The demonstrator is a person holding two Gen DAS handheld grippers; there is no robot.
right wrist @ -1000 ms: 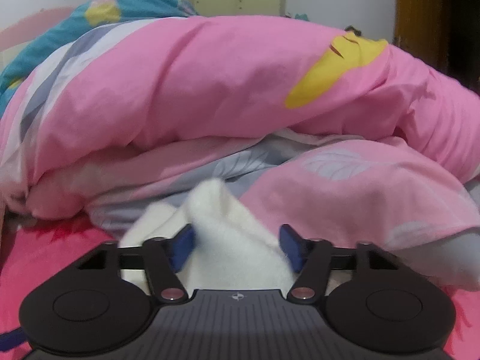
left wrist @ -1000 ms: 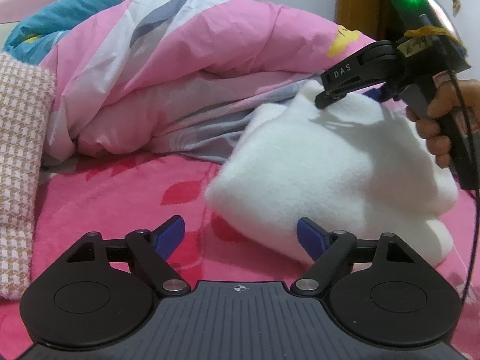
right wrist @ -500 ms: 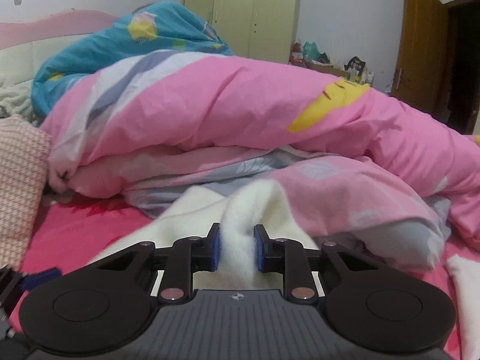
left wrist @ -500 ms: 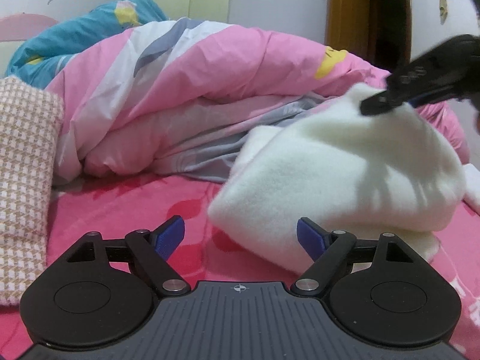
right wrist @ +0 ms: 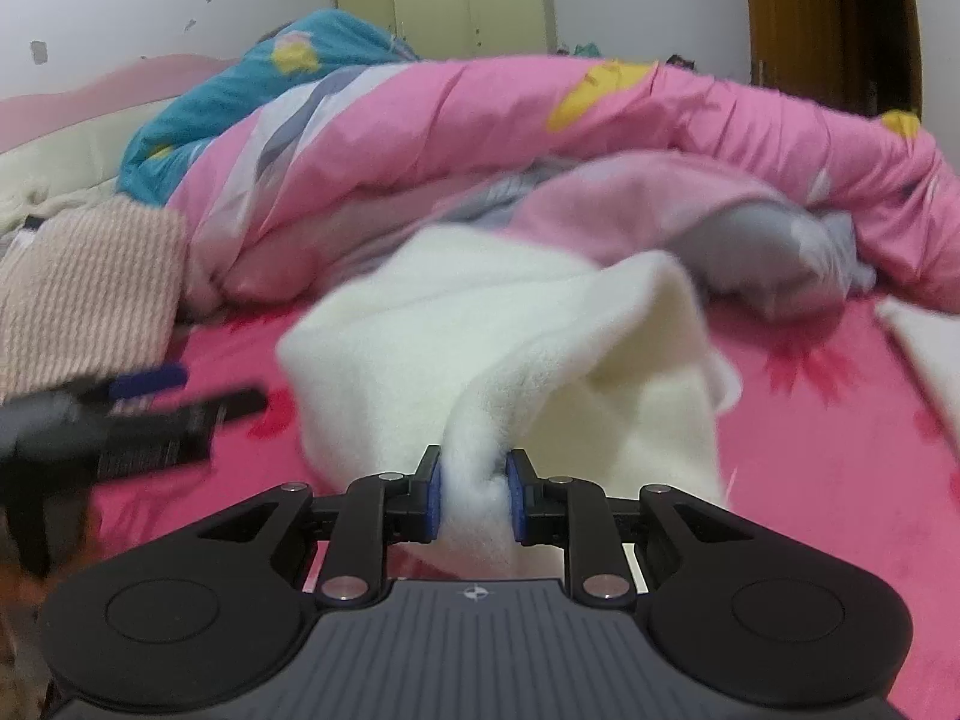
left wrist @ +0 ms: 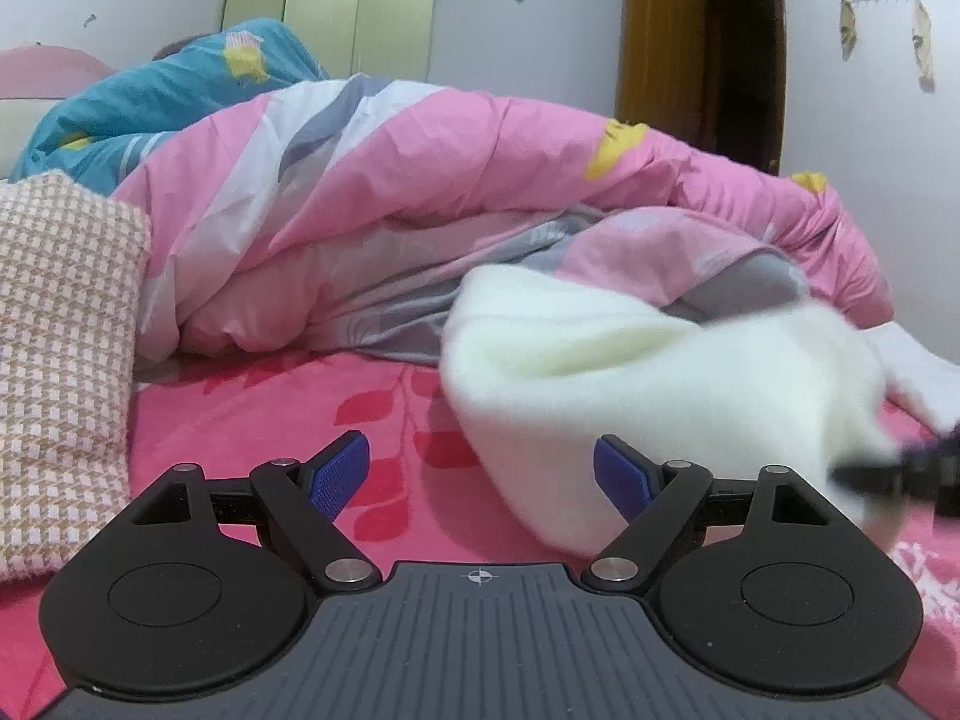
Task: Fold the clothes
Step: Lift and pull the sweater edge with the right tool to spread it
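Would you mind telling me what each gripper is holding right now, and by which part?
The right gripper is shut on a bunched fold of the white fleece garment. The left gripper is open and holds nothing.

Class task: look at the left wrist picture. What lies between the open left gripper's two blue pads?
Between the left gripper pads, the left wrist view shows mostly bare pink bedsheet; the white fleece garment reaches in only at the right-hand pad, ungripped.
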